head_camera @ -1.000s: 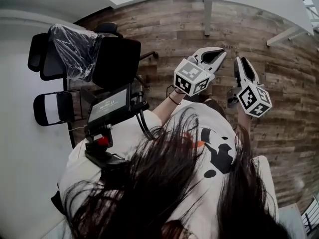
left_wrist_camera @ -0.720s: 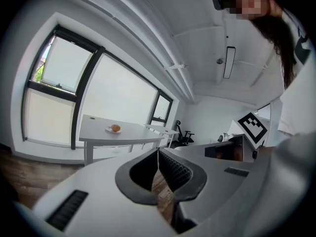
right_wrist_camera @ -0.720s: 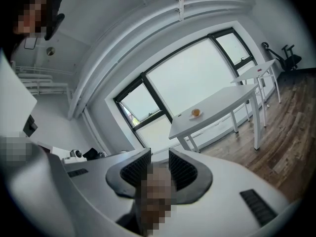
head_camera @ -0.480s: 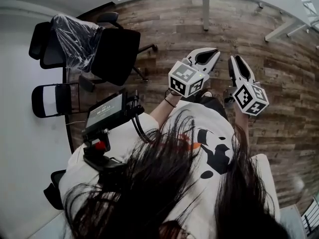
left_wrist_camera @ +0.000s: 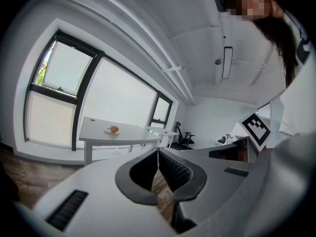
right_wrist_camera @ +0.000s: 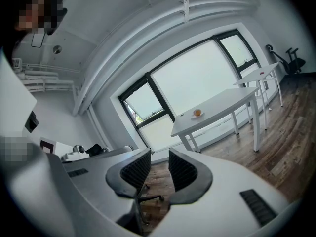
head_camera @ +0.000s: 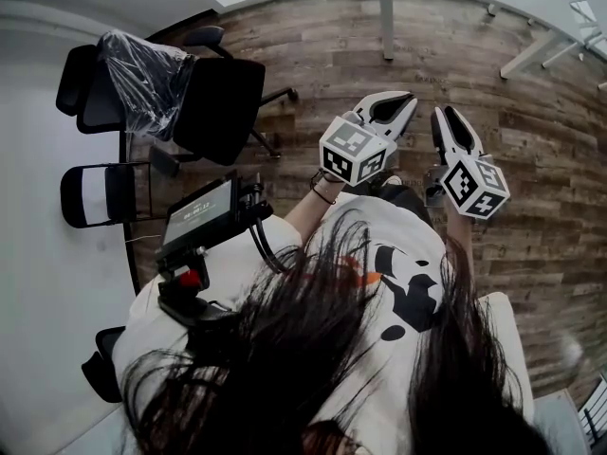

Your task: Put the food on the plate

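Note:
A round orange piece of food lies on a small white plate on a white table by the window, far off across the room. The left gripper view shows the same food on that table. In the head view I hold both grippers in front of my chest over the wooden floor. My left gripper is shut, its tips meeting with nothing between them. My right gripper is shut too, with only a narrow slit between its pads and nothing in it. The head view does not show the food.
Black office chairs, one with a plastic-wrapped back, and a folding chair stand to my left. A small screen hangs at my left side. A second white table stands beyond the first. A table leg rises ahead.
The head view has shifted, so the table top and the orange food at its upper edge have dropped out of sight. Both grippers keep nearly the same pose and stay shut.

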{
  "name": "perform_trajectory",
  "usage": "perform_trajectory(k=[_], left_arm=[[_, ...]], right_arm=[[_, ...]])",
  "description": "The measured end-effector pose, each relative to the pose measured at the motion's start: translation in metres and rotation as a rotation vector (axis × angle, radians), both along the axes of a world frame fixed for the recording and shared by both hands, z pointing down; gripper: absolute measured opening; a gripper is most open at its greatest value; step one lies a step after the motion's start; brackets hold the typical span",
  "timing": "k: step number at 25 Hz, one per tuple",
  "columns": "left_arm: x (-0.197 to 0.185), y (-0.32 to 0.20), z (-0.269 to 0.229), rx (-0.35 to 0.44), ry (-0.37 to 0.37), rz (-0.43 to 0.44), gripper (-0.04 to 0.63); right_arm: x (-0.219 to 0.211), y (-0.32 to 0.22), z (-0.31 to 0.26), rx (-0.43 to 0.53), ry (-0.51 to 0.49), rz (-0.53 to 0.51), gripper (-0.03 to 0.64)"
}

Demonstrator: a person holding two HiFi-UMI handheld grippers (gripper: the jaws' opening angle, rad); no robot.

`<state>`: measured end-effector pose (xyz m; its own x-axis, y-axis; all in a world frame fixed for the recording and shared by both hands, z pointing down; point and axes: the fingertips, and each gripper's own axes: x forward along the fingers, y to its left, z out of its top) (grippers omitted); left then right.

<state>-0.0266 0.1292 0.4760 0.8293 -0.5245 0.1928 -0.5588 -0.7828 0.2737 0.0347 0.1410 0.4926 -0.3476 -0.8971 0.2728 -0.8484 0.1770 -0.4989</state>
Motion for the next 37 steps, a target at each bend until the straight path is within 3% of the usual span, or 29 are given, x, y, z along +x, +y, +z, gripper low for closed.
perform_trajectory(k=[31,37], left_arm=[[0.009,0.001,-0.003,0.025,-0.001,0.025,0.006],[0.02,0.004,-0.007,0.033,0.006,0.064,0.006]], right_arm=[[0.002,0.002,0.008,-0.019,0.036,-0.01,0.118],[0.011,0.005,0.004,-0.018,0.045,0.022,0.118]])
